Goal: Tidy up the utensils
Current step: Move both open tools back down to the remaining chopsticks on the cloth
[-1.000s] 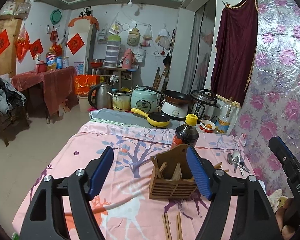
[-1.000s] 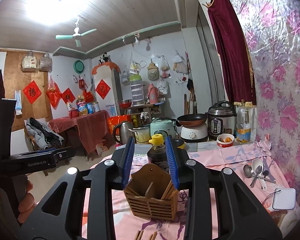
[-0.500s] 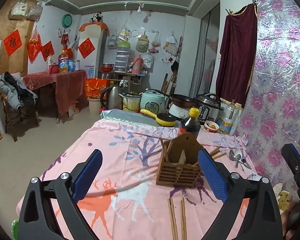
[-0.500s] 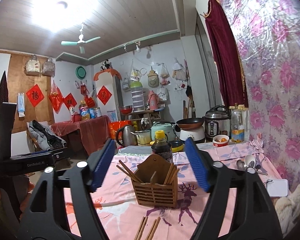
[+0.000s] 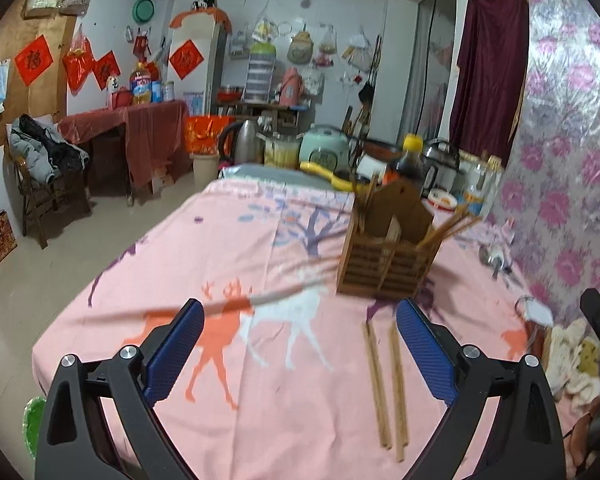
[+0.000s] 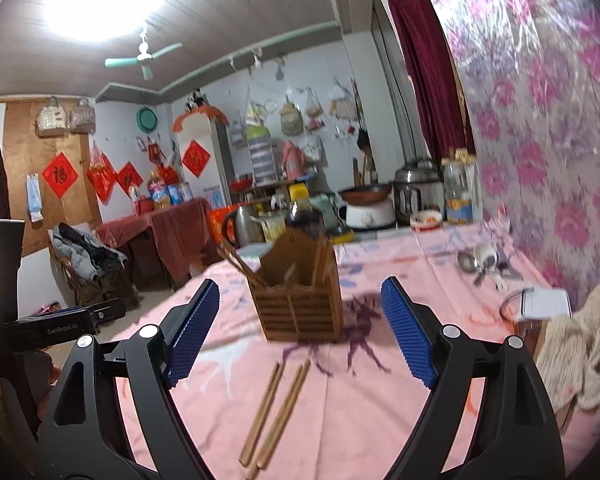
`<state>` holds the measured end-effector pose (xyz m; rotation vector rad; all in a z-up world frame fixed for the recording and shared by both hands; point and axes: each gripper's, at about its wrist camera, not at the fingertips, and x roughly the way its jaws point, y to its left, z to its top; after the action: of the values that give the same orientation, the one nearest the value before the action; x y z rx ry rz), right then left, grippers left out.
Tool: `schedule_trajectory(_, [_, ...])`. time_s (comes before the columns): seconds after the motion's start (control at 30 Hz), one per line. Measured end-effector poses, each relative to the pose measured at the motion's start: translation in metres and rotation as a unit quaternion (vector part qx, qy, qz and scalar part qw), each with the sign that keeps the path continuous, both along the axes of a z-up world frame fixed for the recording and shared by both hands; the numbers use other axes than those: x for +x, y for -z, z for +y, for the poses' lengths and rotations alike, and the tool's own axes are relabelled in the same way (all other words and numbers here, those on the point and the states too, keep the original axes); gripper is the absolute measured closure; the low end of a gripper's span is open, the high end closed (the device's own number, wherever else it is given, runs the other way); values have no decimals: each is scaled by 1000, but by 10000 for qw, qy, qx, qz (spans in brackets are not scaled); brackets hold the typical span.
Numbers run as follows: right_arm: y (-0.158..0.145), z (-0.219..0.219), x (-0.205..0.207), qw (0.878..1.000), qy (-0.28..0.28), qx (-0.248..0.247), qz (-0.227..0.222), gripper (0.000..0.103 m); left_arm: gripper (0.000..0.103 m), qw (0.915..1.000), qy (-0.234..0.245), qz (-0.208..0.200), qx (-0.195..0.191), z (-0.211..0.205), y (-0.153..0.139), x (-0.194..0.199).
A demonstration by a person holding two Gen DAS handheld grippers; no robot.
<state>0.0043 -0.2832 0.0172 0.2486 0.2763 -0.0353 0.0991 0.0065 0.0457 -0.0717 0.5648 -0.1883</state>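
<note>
Nearest the cameras, on the pink tablecloth (image 5: pixel 228 248), loose chopsticks (image 5: pixel 386 384) lie flat, long axes running away from the grippers toward the wooden utensil holder (image 5: pixel 384 256). Both tongs stand wide with nothing between the pads: the left gripper (image 5: pixel 298 346) gapes over bare cloth, and the right gripper (image 6: pixel 300 332), whose jaws have just been opening, frames the holder without touching it. Farther on, chopsticks in the holder (image 6: pixel 240 266) lean outward, tips up. Beyond, to the right, spoons (image 6: pixel 482 266) lie by the wall.
</note>
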Motion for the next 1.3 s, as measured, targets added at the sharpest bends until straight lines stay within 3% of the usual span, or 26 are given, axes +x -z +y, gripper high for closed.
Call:
schedule_trajectory(0.2, [51, 12, 0, 9975, -50, -219, 665, 23, 8, 9984, 181, 448, 282, -9, 51, -4])
schedule_trajectory(0.4, [110, 17, 3, 9881, -265, -255, 1491, 23, 8, 9914, 593, 1084, 437, -20, 112, -12])
schedule_trajectory(0.67, [143, 4, 9, 9811, -227, -146, 1916, 23, 8, 9797, 1100, 1522, 705, -38, 160, -16])
schedule_trajectory(1.13, [153, -18, 13, 9788, -74, 333, 2021, 23, 8, 9707, 1631, 1362, 1127, -75, 168, -11])
schedule_trajectory(1.23, [154, -18, 13, 9790, -76, 344, 2010, 23, 6, 9713, 1523, 1361, 1217, -79, 168, -2])
schedule_trajectory(1.3, [154, -19, 13, 9789, -72, 335, 2014, 23, 6, 9740, 1151, 1307, 1451, -75, 166, 13])
